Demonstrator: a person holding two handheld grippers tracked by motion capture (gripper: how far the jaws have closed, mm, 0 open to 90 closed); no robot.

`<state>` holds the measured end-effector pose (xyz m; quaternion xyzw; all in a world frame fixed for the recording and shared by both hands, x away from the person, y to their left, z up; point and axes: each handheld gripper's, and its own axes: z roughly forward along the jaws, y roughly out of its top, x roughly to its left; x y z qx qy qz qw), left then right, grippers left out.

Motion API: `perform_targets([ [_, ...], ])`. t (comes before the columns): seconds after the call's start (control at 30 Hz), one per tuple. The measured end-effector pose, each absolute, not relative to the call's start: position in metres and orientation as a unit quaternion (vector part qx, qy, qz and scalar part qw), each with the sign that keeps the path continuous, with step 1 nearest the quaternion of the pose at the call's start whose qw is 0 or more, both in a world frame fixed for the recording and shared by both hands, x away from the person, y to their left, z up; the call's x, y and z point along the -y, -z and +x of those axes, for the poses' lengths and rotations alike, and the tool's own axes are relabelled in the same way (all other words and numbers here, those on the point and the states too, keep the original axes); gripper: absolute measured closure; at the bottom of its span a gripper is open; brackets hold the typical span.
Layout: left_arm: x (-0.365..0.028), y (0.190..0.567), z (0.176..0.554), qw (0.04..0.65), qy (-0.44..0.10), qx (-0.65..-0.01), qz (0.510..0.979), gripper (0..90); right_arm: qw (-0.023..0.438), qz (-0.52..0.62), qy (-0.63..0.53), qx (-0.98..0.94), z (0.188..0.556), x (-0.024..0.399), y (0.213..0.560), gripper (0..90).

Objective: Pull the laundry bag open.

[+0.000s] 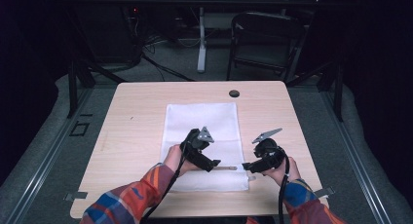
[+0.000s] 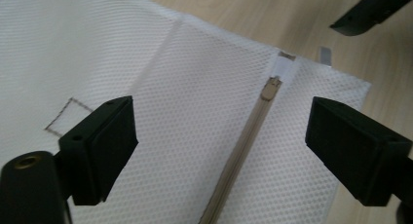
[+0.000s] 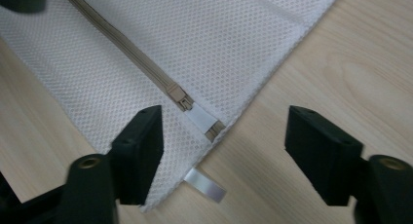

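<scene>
White mesh zip bag (image 1: 202, 136) flat on wooden table (image 1: 131, 136), tan zipper (image 2: 243, 141) between spread fingers of left gripper (image 2: 221, 146), slider (image 3: 178, 96) just ahead of right gripper (image 3: 224, 151), its fingers apart over bag corner, blank white tab (image 3: 204, 184) between them, no readable writing, neither gripping anything

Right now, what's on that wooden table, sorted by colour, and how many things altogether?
White: 1, the mesh zip bag.
Black: 3, the left tool, the right tool and a round cap set in the table near its far edge.
Total: 4.
</scene>
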<state>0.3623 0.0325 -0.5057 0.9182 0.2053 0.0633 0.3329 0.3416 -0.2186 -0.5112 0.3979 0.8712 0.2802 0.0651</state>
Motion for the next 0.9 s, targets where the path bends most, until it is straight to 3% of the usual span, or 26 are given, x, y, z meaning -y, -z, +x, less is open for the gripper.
perform_targets([
  [0.07, -0.023, 0.512, 0.361, 0.329, -0.061, -0.195, 0.922, 19.9, 0.064, 0.393, -0.28, -0.874, 0.343, 0.217, 0.513, 49.1],
  [0.13, -0.015, 0.518, 0.36, 0.328, -0.049, -0.188, 0.924, 22.9, 0.066, 0.395, -0.283, -0.872, 0.343, 0.216, 0.513, 53.5],
  [0.2, -0.002, 0.528, 0.358, 0.326, -0.036, -0.169, 0.93, 35.1, 0.064, 0.391, -0.28, -0.874, 0.343, 0.213, 0.516, 66.4],
  [0.23, -0.002, 0.528, 0.358, 0.326, -0.036, -0.169, 0.93, 38.2, 0.064, 0.391, -0.28, -0.874, 0.343, 0.213, 0.516, 66.4],
  [0.27, 0.002, 0.53, 0.358, 0.322, -0.03, -0.162, 0.932, 41.7, 0.061, 0.381, -0.272, -0.882, 0.343, 0.21, 0.519, 74.6],
  [0.3, 0.005, 0.533, 0.358, 0.325, -0.028, -0.157, 0.932, 45.4, 0.061, 0.381, -0.272, -0.882, 0.343, 0.21, 0.519, 74.6],
  [0.33, 0.008, 0.536, 0.358, 0.326, -0.032, -0.158, 0.932, 45.4, 0.057, 0.38, -0.274, -0.882, 0.344, 0.209, 0.521, 79.0],
  [0.4, 0.013, 0.544, 0.36, 0.319, -0.024, -0.16, 0.934, 54.0, 0.056, 0.377, -0.264, -0.886, 0.347, 0.203, 0.526, 86.8],
  [0.63, 0.019, 0.551, 0.358, 0.311, -0.018, -0.148, 0.939, 66.4, 0.053, 0.367, -0.242, -0.897, 0.351, 0.192, 0.535, 90.0],
  [0.9, 0.023, 0.561, 0.362, 0.305, -0.013, -0.159, 0.939, 72.6, 0.039, 0.382, -0.235, -0.893, 0.356, 0.193, 0.548, 90.0],
])
